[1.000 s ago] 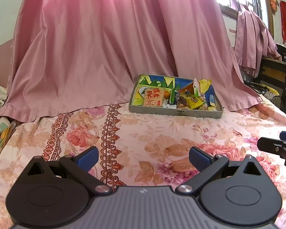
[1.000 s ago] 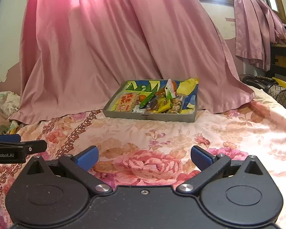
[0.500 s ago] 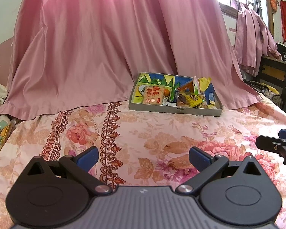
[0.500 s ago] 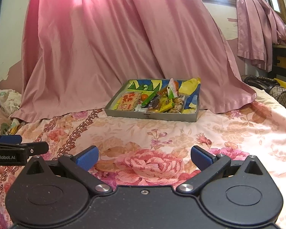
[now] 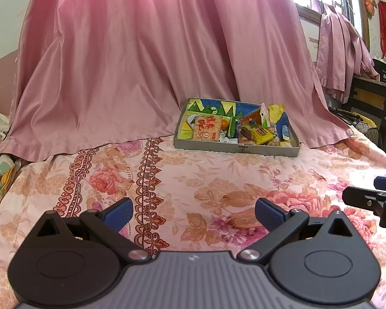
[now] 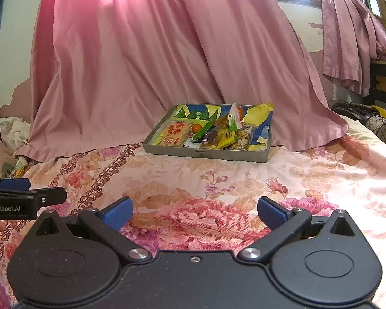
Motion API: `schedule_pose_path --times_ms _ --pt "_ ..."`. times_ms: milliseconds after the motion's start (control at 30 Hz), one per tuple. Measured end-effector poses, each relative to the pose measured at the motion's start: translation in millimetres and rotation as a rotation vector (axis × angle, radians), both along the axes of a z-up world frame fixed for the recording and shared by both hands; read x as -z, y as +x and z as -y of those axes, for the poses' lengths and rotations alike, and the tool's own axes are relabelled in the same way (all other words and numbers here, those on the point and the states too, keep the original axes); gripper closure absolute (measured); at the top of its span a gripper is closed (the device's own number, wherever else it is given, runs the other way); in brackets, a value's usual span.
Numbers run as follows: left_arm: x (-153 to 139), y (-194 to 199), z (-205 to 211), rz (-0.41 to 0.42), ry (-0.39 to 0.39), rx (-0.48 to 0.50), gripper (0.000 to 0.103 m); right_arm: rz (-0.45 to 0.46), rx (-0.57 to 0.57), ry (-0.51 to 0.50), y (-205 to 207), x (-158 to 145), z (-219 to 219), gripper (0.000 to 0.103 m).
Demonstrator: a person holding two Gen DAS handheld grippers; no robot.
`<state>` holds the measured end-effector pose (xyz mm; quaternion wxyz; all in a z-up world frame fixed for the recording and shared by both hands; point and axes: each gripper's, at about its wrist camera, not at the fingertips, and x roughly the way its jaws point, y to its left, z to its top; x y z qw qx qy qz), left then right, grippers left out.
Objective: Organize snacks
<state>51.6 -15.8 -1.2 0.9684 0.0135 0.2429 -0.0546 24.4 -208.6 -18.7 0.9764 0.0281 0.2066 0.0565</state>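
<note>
Pink satin curtain [image 5: 131, 72] fills the back of the room, draped down onto the bed [image 5: 205, 180], its hem pooled behind and to both sides of the tray; a second pink curtain [image 6: 347, 33] hangs bunched at a bright window on the right, above a dark wooden cabinet [image 5: 373, 97]; pale wall with peeling paint at far left in the right wrist view; bed covered in a floral sheet of peach and pink roses with a scrolled red border band running lengthwise; crumpled bedding at the left edge; grey shallow tray [image 5: 234, 148] with a blue, yellow and green lining sits flat on the sheet at the far side, just before the curtain hem, holding the snacks [image 5: 254, 132] heaped together: a large red-printed packet [image 5: 207, 128] at the left, a small orange sweet, a green stick, yellow wrappers; left tool [image 5: 194, 209] low over the sheet, blue pads spread wide, nothing between them; right tool [image 6: 195, 209] alongside, equally wide, likewise empty; both well short of the tray.
</note>
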Motion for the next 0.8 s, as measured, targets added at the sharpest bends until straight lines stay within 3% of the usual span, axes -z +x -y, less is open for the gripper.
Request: schedule_pose_path --times_ms 500,800 --pt "-1.9 3.2 1.9 -0.050 -0.020 -0.026 0.000 -0.006 -0.009 -0.014 0.4 1.7 -0.4 0.001" --pt "-2.9 0.6 5.7 -0.038 0.001 -0.014 0.000 -0.012 -0.025 -0.032 1.4 2.2 -0.2 0.001"
